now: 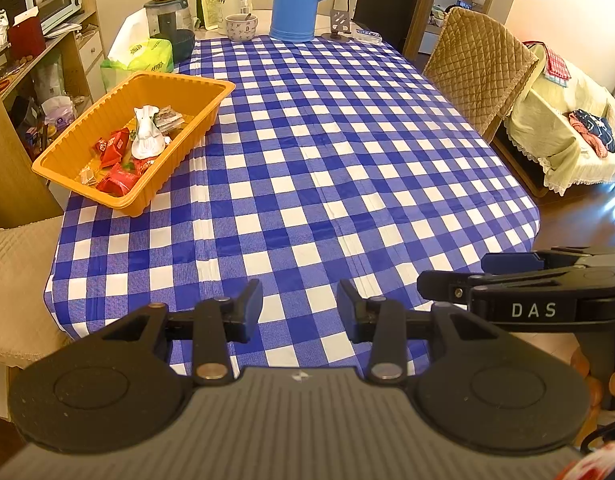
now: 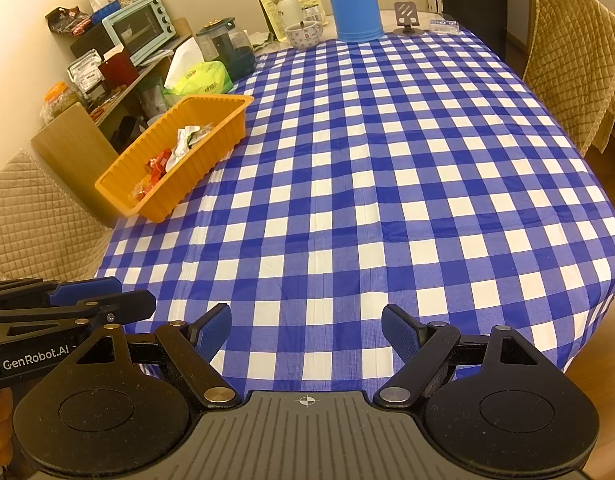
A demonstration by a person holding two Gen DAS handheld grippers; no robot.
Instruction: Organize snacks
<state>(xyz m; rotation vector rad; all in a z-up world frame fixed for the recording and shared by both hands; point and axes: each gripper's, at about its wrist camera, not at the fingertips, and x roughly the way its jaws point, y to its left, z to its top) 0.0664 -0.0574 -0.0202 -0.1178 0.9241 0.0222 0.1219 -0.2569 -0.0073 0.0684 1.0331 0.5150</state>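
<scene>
I hold both grippers low over the near edge of the counter (image 1: 347, 152), which is covered in a blue and white checked cloth. My left gripper (image 1: 299, 308) has its jaws spread with nothing between them, and my right gripper (image 2: 306, 330) is spread wide and empty as well. They sit side by side, close together; each shows at the edge of the other's view.

The snacks (image 1: 125, 148) lie in the orange tray (image 1: 175, 152) at the far left of the counter: red wrapped pieces toward its near end, a white crumpled packet in the middle, and what may be a small greyish pack beyond it, though it is too small to be sure. The tray stands near the left edge of the counter, well apart from both grippers.

At the far end stand a tall blue jug (image 1: 297, 0), a patterned mug (image 1: 241, 27) to its left and a green tissue pack (image 1: 151, 54) just beyond the tray
</scene>
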